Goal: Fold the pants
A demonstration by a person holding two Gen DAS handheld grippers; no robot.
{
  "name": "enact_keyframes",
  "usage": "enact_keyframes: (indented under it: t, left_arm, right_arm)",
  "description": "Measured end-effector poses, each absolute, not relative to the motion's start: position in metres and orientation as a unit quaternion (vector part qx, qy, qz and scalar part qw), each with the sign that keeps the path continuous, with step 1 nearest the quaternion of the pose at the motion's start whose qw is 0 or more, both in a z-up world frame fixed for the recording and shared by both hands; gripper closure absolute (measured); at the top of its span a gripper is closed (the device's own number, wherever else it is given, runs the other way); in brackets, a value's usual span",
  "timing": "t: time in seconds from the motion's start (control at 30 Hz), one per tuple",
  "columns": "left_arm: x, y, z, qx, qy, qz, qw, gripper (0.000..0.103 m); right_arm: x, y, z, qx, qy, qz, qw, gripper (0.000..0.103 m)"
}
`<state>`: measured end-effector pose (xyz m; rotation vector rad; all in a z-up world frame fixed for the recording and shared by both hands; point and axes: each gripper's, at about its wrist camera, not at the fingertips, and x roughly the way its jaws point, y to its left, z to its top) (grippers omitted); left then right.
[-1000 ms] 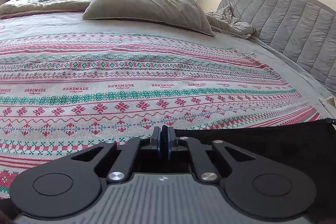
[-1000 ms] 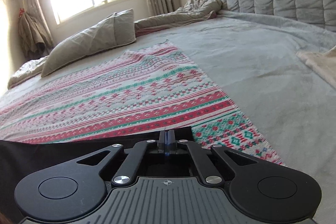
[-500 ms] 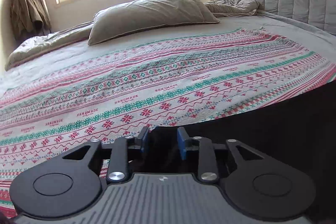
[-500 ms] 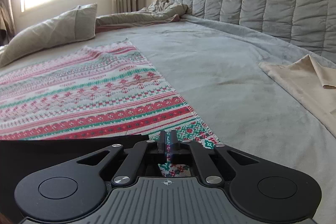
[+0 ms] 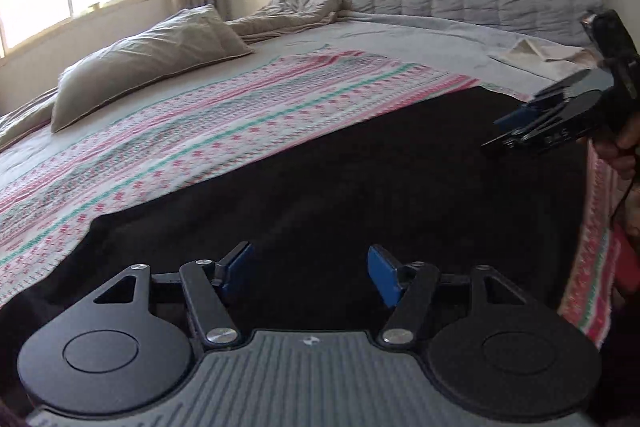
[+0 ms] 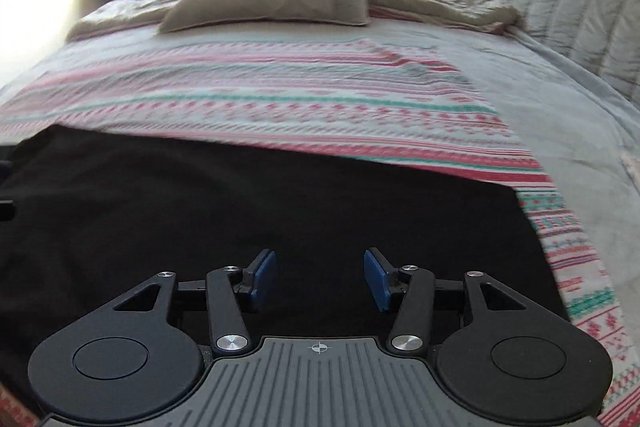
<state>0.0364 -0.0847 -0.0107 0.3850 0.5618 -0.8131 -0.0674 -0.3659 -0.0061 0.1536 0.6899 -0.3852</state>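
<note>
Pants: the black pants are lying spread flat on the patterned blanket, along the near edge of the bed.
Left gripper: I am spreading my fingers wider; nothing is pinched between them, only dark cloth lying below.
Right gripper: I am opening here too, released, pads clear of the fabric.
Step in hand: I am judging a fold as just laid down and let go.
Doing it well: I should be lifting both sets of fingers straight off so no cloth drags, then checking edges are lining up before the next fold.
Risk: a snagged pad could be pulling the layer askew.
</note>
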Motion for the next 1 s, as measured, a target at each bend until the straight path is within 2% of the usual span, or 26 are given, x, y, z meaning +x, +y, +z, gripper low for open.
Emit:
enact_keyframes:
  t: [0.1,0.17,0.47,0.53,0.63,0.73,1.0]
  left_arm:
    - [0.024,-0.082,-0.032,0.201,0.271,-0.421,0.842,0.027]
    - [0.021,-0.076,-0.047,0.206,0.281,-0.429,0.834,0.026]
    - [0.008,-0.020,-0.054,0.122,0.312,-0.461,0.822,0.026]
    - [0.005,-0.012,-0.053,0.119,0.314,-0.470,0.816,0.026]
    - [-0.003,-0.001,-0.049,0.110,0.316,-0.483,0.809,0.025]
    - [-0.007,0.007,-0.046,0.081,0.306,-0.479,0.819,0.025]
    - [0.002,-0.026,-0.048,0.075,0.293,-0.465,0.832,0.025]
  right_arm:
    - [-0.058,-0.319,-0.019,0.021,0.351,-0.138,0.926,0.052]
    - [-0.064,-0.312,-0.031,0.005,0.341,-0.143,0.929,0.047]
    - [-0.164,-0.408,-0.045,0.118,0.317,-0.250,0.907,0.045]
    - [-0.185,-0.428,-0.048,0.136,0.310,-0.290,0.895,0.046]
    - [-0.201,-0.441,-0.044,0.150,0.306,-0.337,0.878,0.058]
    - [-0.192,-0.425,-0.033,0.134,0.314,-0.353,0.871,0.051]
    - [-0.105,-0.324,-0.007,0.082,0.308,-0.117,0.941,0.050]
